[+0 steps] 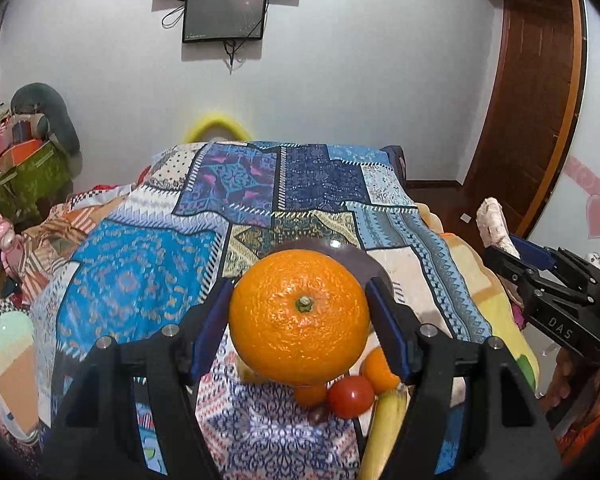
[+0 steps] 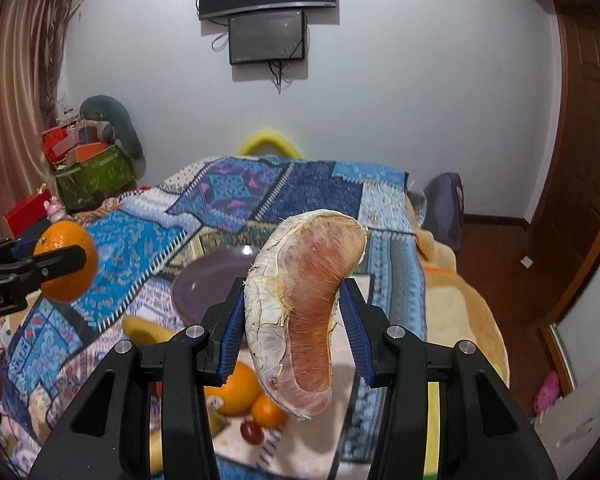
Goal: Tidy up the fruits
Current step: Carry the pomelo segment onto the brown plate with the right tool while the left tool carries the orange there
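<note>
Left gripper clamps a big orange, right gripper clamps a pomelo segment, both above purple plate.

Glossy, pebbled rind on orange. Matt, fibrous membrane on pomelo segment. Printed cloth quilt. Smooth glazed plate, possibly ceramic. Matt black plastic gripper fingers, ribbed blue pads.

"DAS" on the right claw; "obot.AI" on the left claw.
</note>
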`<state>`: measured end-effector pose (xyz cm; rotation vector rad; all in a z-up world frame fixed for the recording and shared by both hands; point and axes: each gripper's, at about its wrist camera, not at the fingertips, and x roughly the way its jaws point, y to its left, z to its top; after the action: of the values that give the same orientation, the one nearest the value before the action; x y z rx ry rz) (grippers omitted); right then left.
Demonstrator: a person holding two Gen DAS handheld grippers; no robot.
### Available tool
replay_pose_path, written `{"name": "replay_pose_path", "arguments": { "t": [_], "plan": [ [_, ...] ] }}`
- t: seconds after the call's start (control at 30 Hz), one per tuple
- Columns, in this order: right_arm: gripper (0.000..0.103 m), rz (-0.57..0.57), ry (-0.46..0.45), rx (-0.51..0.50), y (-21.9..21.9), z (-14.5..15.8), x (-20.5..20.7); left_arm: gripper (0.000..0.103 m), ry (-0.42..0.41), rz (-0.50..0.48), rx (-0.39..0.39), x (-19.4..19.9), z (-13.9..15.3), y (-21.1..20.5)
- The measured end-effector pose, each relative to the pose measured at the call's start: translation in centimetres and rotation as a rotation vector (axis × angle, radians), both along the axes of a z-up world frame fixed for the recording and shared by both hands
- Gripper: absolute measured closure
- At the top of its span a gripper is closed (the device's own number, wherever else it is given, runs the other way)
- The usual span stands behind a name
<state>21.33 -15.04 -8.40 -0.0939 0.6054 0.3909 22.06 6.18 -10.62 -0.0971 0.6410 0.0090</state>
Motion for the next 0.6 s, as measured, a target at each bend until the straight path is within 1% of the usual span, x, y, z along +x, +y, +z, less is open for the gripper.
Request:
{"name": "replay_pose_path", "arguments": {
  "t": [0.1, 0.3, 0.6],
  "plan": [
    [0.060, 0.002, -0.011, -0.001, 0.5, 0.1, 1.0, 0.036, -0.004, 0.004, 0.015, 1.4, 0.0, -0.1],
    [0.060, 0.005, -0.005, -0.008, 1.5, -0.5, 3.3, 0.036, 0.002, 0.012, 0.021, 3.9, -0.5, 0.3],
    [0.060, 0.011, 0.045, -0.044, 2.6, -3.0, 6.9, 0.036, 0.047, 0.029, 0.031, 8.3, -2.7, 1.3]
  ]
}}
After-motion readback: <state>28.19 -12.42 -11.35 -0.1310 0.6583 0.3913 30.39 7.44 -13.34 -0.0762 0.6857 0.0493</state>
